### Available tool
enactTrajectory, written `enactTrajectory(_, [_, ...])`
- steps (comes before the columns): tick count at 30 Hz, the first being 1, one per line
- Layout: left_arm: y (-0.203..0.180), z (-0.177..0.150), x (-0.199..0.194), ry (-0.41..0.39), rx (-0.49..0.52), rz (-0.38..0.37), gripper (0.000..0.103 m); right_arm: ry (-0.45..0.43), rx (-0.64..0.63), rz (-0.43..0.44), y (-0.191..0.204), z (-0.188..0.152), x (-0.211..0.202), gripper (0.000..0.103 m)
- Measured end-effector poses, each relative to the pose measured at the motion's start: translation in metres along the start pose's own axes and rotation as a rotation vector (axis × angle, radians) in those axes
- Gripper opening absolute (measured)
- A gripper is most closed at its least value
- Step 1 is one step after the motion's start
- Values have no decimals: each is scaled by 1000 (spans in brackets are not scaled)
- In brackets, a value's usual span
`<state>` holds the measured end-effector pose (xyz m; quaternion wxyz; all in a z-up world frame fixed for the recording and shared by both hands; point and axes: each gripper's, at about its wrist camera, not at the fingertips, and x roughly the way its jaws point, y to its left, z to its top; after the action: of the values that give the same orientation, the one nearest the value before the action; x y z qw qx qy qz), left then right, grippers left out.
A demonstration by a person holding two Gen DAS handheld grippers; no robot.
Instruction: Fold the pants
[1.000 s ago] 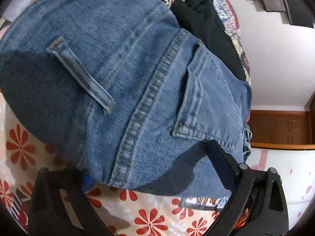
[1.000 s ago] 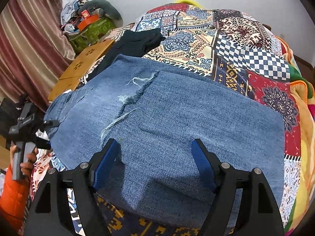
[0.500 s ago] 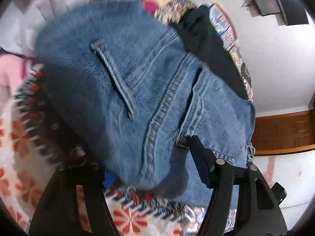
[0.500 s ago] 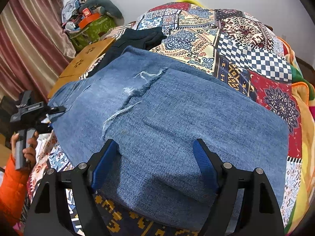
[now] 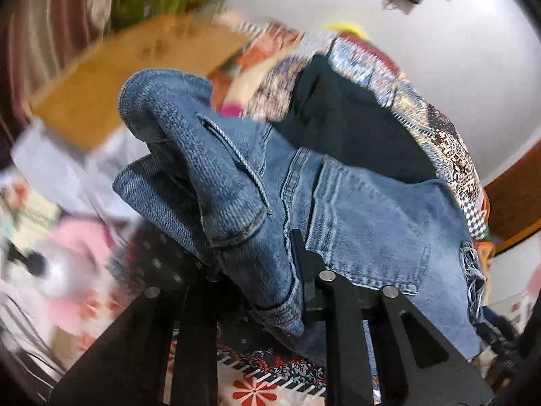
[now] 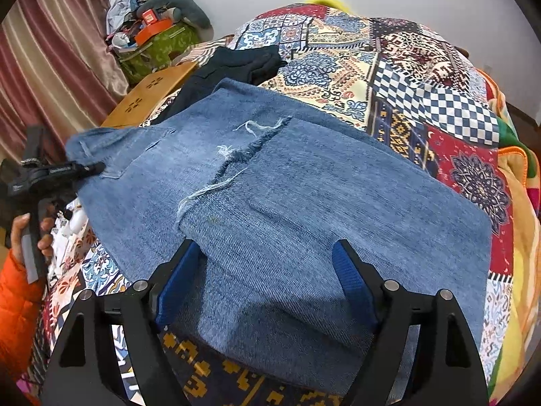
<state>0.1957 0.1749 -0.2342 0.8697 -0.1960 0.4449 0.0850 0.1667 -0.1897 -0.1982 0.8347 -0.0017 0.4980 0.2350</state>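
Blue denim pants [image 6: 304, 186] lie folded on a patchwork quilt, frayed leg ends uppermost. In the left wrist view the waistband end of the pants [image 5: 372, 223], with a belt loop and back pocket, is bunched and raised off the bed. My left gripper [image 5: 257, 257] has its jaws closing, and the denim is pinched between them. From the right wrist view the left gripper [image 6: 91, 168] shows at the pants' far left edge, held by a hand [image 6: 23, 233]. My right gripper [image 6: 267, 270] stands open over the near fold, its blue pads [image 6: 175, 284] wide apart.
A black garment [image 6: 236, 64] lies behind the pants on the quilt [image 6: 422, 77]. A wooden board [image 6: 148, 98] and a green bag [image 6: 159, 47] piled with clutter stand at the back left by a curtain [image 6: 50, 67]. An orange sleeve [image 6: 17, 304] shows at the left.
My left gripper has narrowed from wide open onto the waistband, rolled, and lifted it, so the denim bunches up. The right gripper has kept still and open.
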Motion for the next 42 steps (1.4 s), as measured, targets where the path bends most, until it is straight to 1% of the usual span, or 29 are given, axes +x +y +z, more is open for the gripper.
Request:
enactTrajectory(2, [-20,6,-22,-67,67,26,20,-6,22,9,-3,-3,-8,78])
enactTrajectory(3, [-34,10,-38,-114,111,33,20,-14,32,16,-5,-5,-13,78])
enactTrajectory(4, [-45,16,-45,-141,133,28,20,-25,47,21,-10,-9,-20,78])
enactTrajectory(7, [-83,31,-79,-224,196,-21,20,-47,86,13,-25,-18,-35,78])
enactTrajectory(11, [-142,41,-105,-305,282,-73,20,-83,166,-29,-54,-37,-57,78])
enactTrajectory(14, [-179,42,-115,-335,332,-110,20,-93,236,-91,-83,-53,-66,78])
enactTrajectory(15, [-195,42,-119,-343,353,-133,20,-92,269,-104,-95,-58,-66,78])
enactTrajectory(17, [-216,38,-124,-346,383,-179,20,-82,335,-117,-117,-68,-65,78])
enactTrajectory(19, [-245,33,-123,-338,416,-229,20,-60,378,-123,-133,-75,-58,79])
enactTrajectory(20, [-258,32,-121,-333,430,-247,20,-50,402,-94,-141,-80,-52,79])
enactTrajectory(23, [-297,27,-110,-296,478,-297,20,-64,468,-13,-148,-89,-43,79])
enactTrajectory(26, [-335,17,-98,-238,520,-350,20,-87,467,11,-146,-92,-41,79])
enactTrajectory(28, [-361,8,-85,-183,546,-390,20,-90,478,32,-148,-93,-40,79])
enactTrajectory(30, [-383,-8,-69,-122,578,-418,20,-90,475,39,-151,-95,-41,79])
enactTrajectory(32, [-397,-23,-53,-61,606,-428,20,-88,465,36,-150,-94,-42,79])
enactTrajectory(33, [-407,-34,-41,-10,626,-430,20,-86,460,33,-150,-94,-42,79])
enactTrajectory(34, [-411,-42,-33,25,636,-431,20,-85,454,29,-149,-94,-44,79])
enactTrajectory(39, [-424,-92,16,252,701,-429,22,-83,446,32,-148,-98,-47,79])
enactTrajectory(42, [-422,-114,24,287,761,-410,23,-84,444,31,-147,-101,-49,79])
